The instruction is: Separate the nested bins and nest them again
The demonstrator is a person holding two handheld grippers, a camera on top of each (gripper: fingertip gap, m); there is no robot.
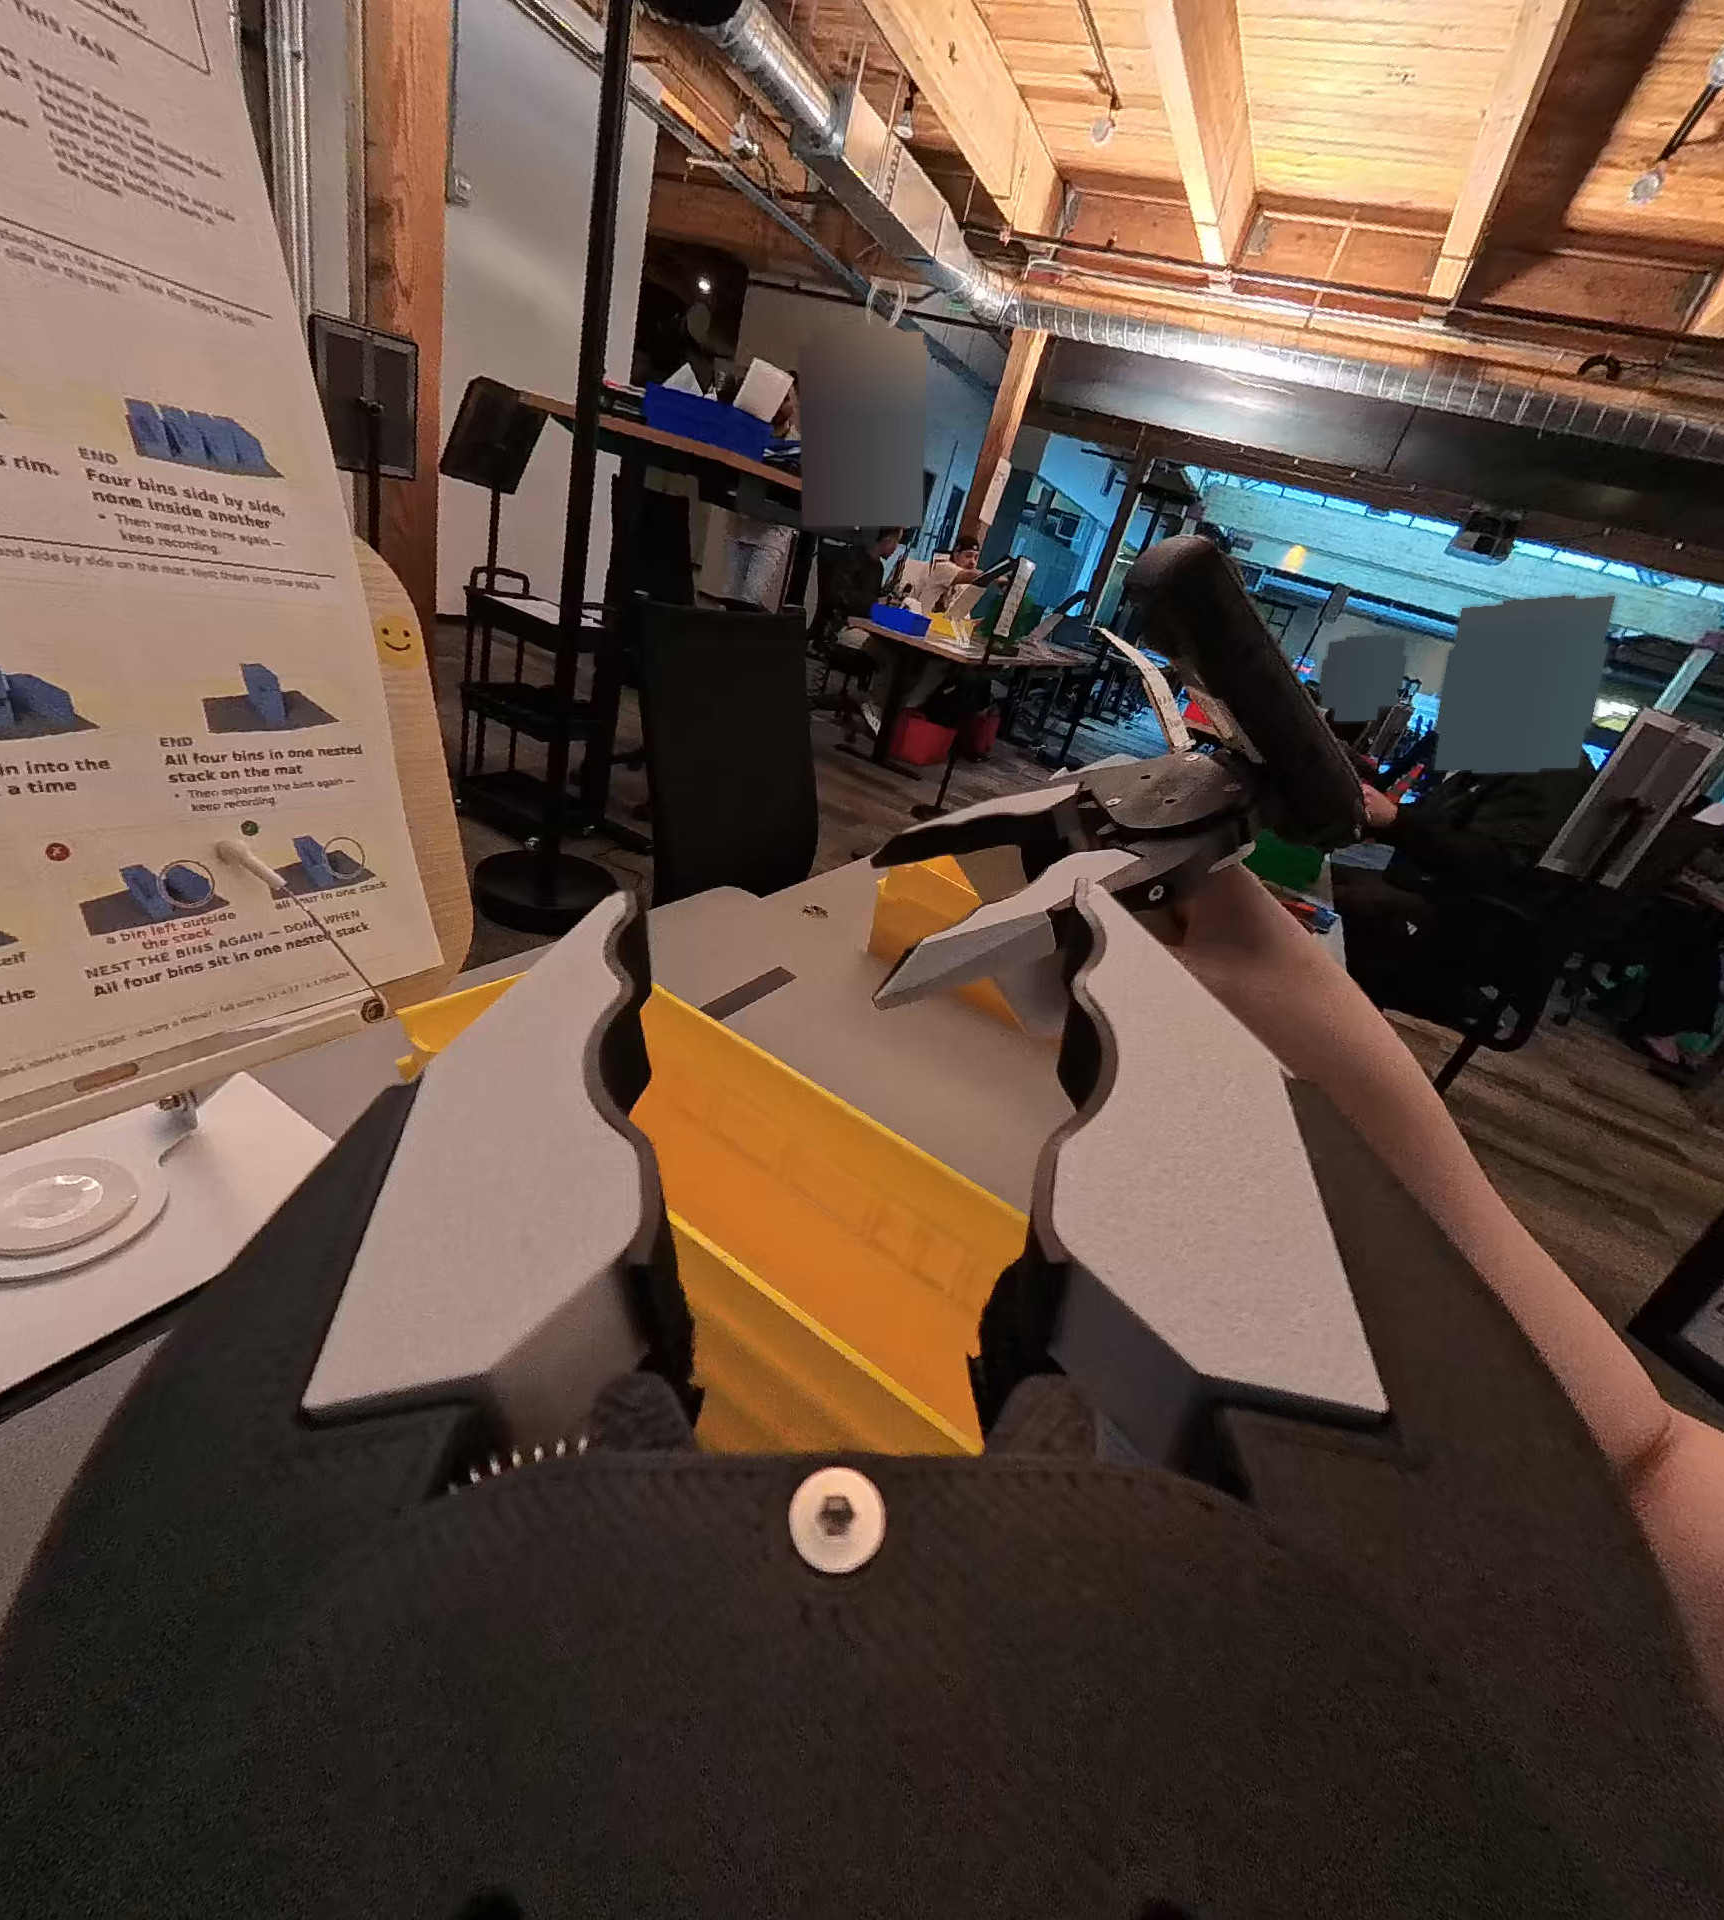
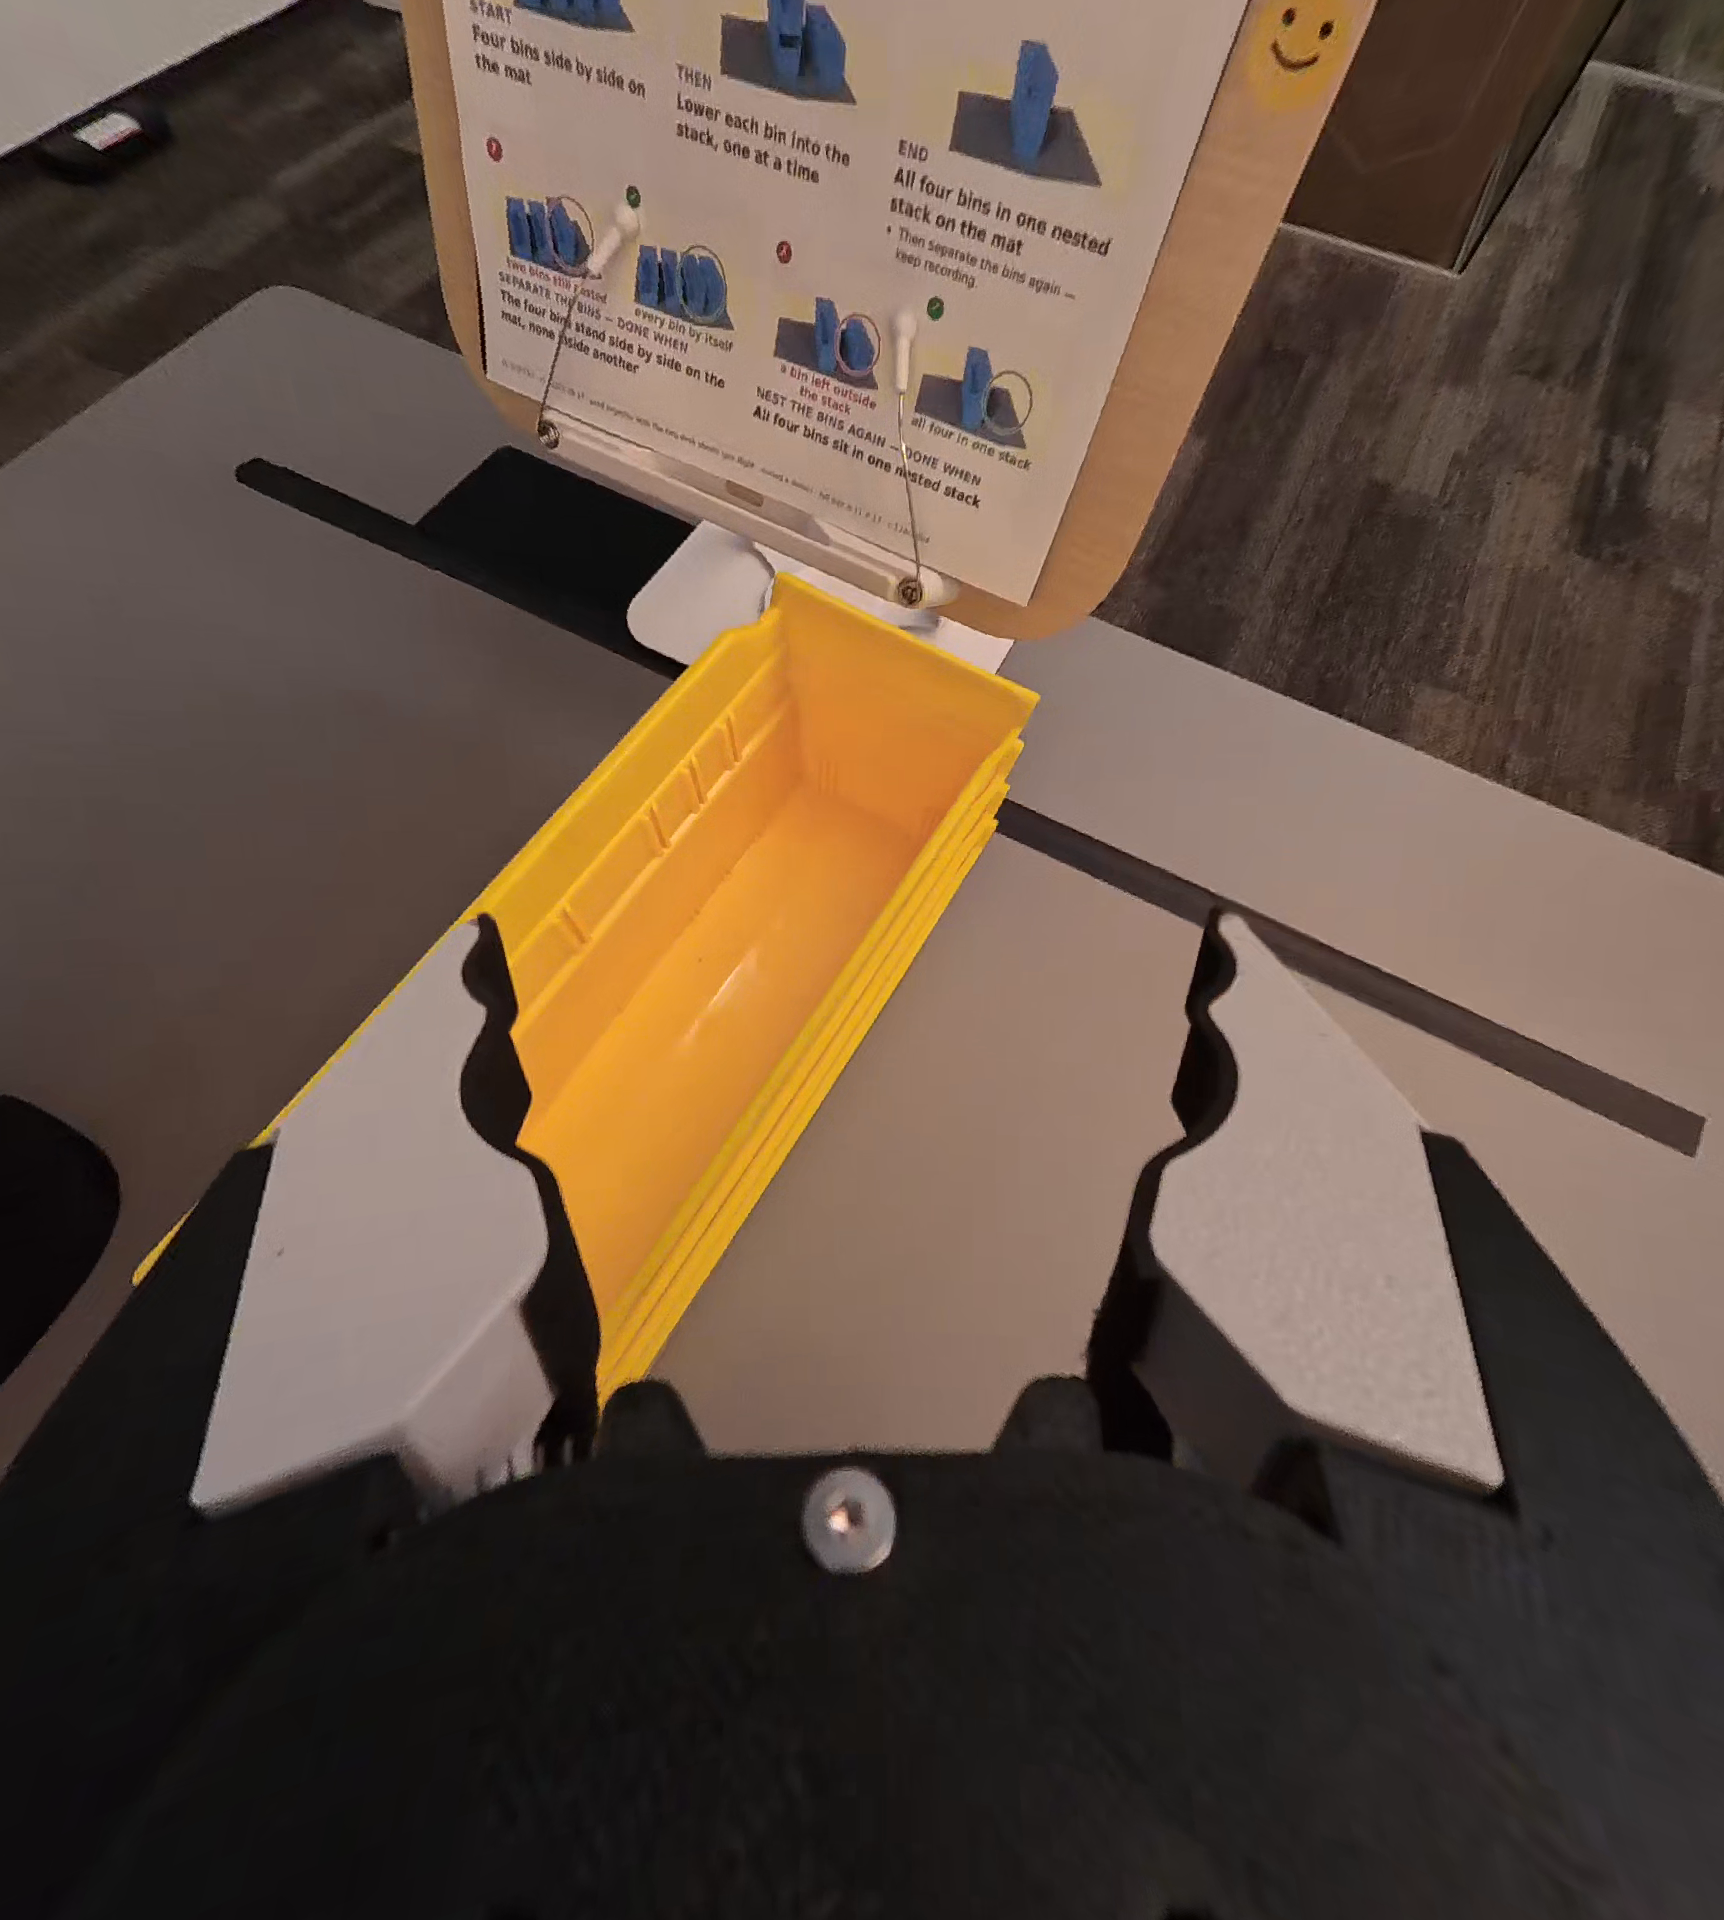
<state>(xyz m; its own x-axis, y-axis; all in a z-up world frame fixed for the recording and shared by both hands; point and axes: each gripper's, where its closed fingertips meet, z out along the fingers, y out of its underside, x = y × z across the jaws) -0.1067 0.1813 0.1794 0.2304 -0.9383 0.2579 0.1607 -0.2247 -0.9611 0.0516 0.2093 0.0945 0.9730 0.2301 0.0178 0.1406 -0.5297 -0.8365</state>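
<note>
Only the right wrist view looks down into the long yellow plastic nested bins [image 2: 733, 987] on the grey table [image 2: 1045, 1195], where layered rims along one side show several bins in one stack, though the exact count cannot be told. The stack lies between the widely spread fingers of the right tongs [image 2: 842, 935], nearer the left finger, with nothing gripped. Only the left wrist view shows both tools: the left tongs [image 1: 863, 914], partly open above the bins [image 1: 816, 1164] and holding nothing, and beyond them the right tongs [image 1: 884, 930], gaping over the stack's far end. One instruction sheet [image 2: 785, 260] stands beyond the stack.
</note>
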